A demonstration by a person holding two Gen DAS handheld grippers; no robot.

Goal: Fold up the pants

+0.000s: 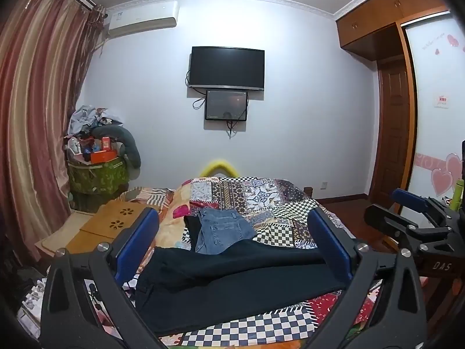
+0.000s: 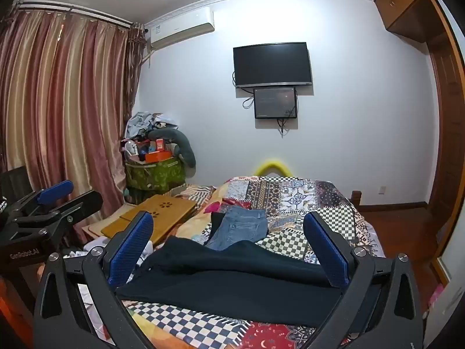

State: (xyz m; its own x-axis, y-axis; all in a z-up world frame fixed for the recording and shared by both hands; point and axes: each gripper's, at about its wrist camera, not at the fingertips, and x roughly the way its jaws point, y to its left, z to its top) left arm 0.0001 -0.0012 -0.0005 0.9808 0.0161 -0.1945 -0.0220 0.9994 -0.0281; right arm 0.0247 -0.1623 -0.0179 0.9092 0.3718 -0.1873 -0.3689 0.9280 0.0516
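Bed w/ patchwork quilt fills the middle of both views, foot end twd the far wall. Striped curtains cover the left side; wooden wardrobe on the right. Wall ahead carries an AC unit, a dark TV & a smaller screen just below it. Green bin piled w/ clutter stands in the corner by the curtains; a wooden lap desk lies beside the bed's left edge.

Dark pants lie spread flat across the near part of the quilt, running left-right, w/ a fold ridge across the top. Blue jeans sit folded just beyond, their near edge overlapping the dark pants.

Left gripper hovers above the dark pants, blue pads wide apart, nothing btwn them, no contact w/ fabric. Right gripper same: spread wide, empty, over the pants. Each gripper shows at the other's frame edge, side by side.
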